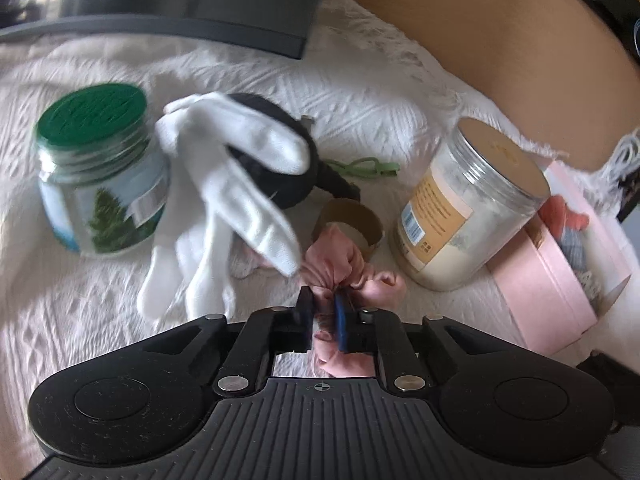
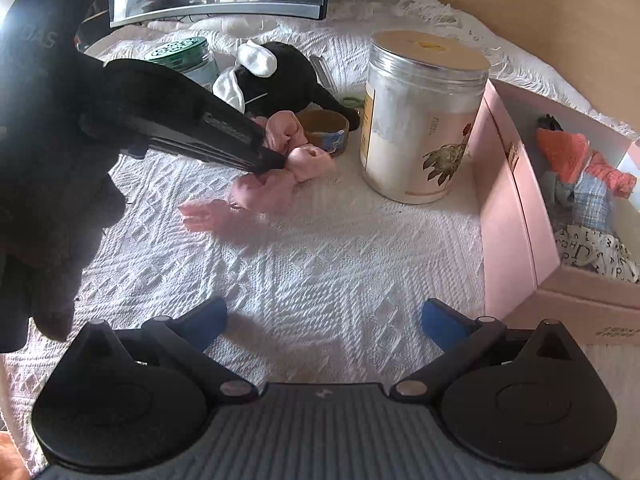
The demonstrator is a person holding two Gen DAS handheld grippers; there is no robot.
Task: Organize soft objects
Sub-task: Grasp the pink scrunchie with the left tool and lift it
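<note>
A crumpled pink cloth lies on the white bedspread, and my left gripper is shut on its near folds. In the right wrist view the same pink cloth shows with the left gripper pinching it from the left. White gloves drape over a black soft item just beyond. My right gripper hangs open over bare bedspread, nothing between its fingers. A pink box at the right holds an orange knitted toy and printed fabric.
A green-lidded jar stands at the left, a large clear jar of powder at the right beside the pink box. A cardboard tape ring and a green tie lie between. A dark monitor base sits behind.
</note>
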